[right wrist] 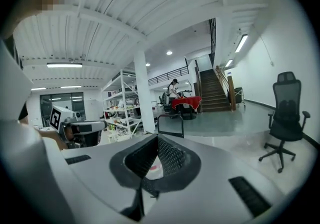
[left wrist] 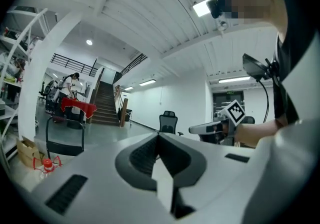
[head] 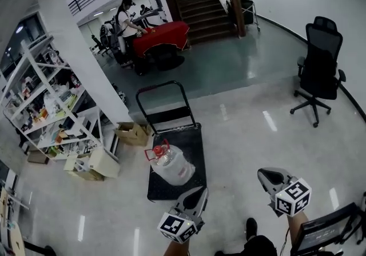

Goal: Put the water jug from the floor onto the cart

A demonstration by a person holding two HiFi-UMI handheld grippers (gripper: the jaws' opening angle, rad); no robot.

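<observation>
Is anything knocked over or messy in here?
Nothing looks knocked over. The water jug stands upright on the cart, and I can see no puddle around it. The only untidy bit is the cardboard boxes lying loose on the floor beside the shelf.

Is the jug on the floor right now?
No, the jug sits on the cart's black deck.
</observation>
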